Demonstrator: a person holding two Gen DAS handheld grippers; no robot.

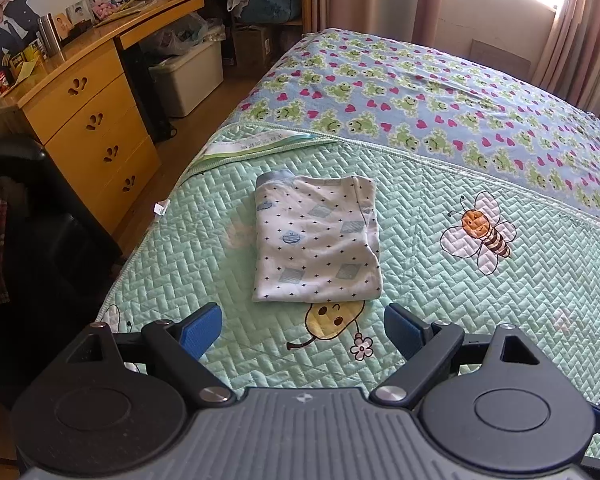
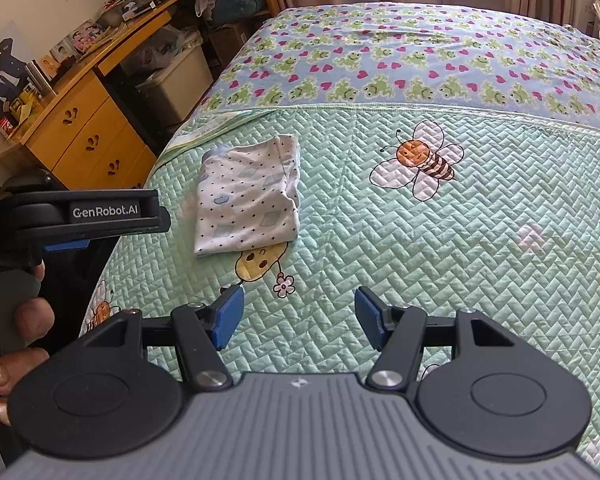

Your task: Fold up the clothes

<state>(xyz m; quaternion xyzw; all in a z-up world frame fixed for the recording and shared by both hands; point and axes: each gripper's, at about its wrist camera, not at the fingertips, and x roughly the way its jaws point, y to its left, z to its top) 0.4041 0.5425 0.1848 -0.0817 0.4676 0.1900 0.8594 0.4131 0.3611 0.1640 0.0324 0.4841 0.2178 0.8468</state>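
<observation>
You can read "GenRobot.AI" in pale letters on the side of the left gripper (image 2: 112, 212), just left of the folded garment (image 2: 248, 196). The printed strip (image 1: 260, 142) beyond that garment carries characters too small to read.

A bed (image 1: 480, 92) carries a frog-and-heart sheet, with a green quilted cover (image 1: 440, 280) spread over its near part. A folded white patterned garment (image 1: 316, 240) lies flat on the quilt.

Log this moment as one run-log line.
garment: folded, on quilt | left hand-held gripper: open, empty | right hand-held gripper: open, empty
</observation>
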